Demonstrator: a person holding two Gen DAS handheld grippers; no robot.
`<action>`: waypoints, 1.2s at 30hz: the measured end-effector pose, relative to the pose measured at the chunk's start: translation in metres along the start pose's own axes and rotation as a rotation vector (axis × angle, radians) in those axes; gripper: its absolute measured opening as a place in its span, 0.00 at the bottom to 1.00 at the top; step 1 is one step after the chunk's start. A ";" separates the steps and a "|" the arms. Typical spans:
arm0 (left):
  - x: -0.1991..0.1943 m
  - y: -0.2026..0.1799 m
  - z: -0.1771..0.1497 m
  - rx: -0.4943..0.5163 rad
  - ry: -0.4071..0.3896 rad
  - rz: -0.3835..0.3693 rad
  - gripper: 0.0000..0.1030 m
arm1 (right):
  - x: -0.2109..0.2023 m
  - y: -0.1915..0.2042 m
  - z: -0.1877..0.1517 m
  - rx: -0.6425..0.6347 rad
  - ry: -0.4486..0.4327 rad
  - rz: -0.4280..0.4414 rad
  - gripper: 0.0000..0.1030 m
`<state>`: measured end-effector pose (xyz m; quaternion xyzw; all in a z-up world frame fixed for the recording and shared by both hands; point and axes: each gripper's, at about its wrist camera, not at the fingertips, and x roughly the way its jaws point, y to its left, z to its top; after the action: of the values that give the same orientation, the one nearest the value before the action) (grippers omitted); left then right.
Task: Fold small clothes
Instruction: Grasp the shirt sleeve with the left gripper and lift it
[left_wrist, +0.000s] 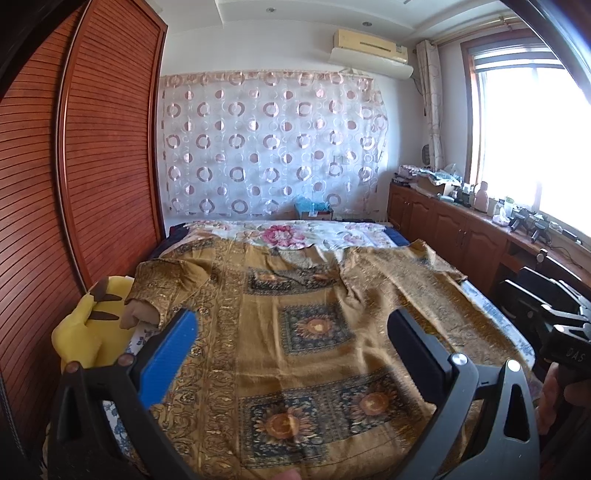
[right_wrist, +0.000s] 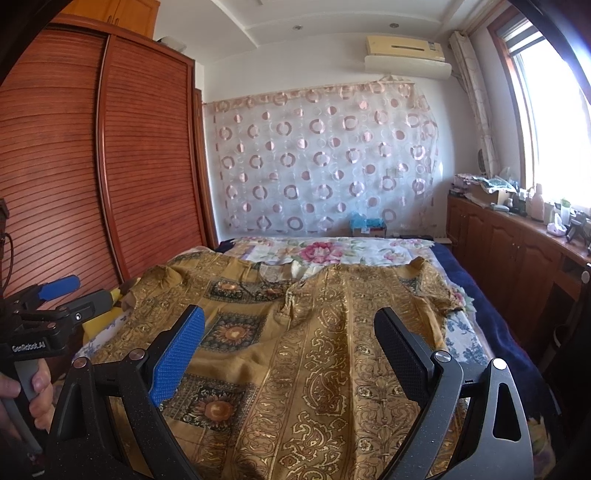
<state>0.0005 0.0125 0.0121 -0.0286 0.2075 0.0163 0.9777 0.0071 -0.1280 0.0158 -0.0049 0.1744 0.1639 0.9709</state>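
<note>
A golden-brown patterned short-sleeved garment (left_wrist: 295, 325) lies spread flat on the bed, collar towards the far wall, sleeves out to both sides. It also shows in the right wrist view (right_wrist: 332, 350). My left gripper (left_wrist: 291, 332) is open and empty, held above the garment's lower left part. My right gripper (right_wrist: 288, 332) is open and empty, held above the garment's lower right part. The right gripper shows at the right edge of the left wrist view (left_wrist: 554, 321), and the left gripper at the left edge of the right wrist view (right_wrist: 55, 299).
A yellow plush toy (left_wrist: 92, 325) sits at the bed's left edge against the wooden wardrobe (left_wrist: 92, 147). A floral sheet (left_wrist: 295, 232) covers the bed's far end. A low wooden cabinet (left_wrist: 461, 225) with clutter runs along the right under the window.
</note>
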 end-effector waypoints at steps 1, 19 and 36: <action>0.003 0.004 -0.001 0.003 0.006 0.003 1.00 | 0.001 0.007 -0.002 -0.004 0.004 0.005 0.92; 0.063 0.093 -0.017 0.053 0.128 0.054 1.00 | 0.078 0.017 -0.019 -0.040 0.125 0.139 0.92; 0.126 0.192 -0.020 0.003 0.317 0.091 1.00 | 0.136 0.024 -0.042 -0.051 0.281 0.218 0.92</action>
<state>0.0991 0.2054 -0.0671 -0.0197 0.3603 0.0555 0.9310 0.1055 -0.0649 -0.0683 -0.0334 0.3037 0.2701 0.9131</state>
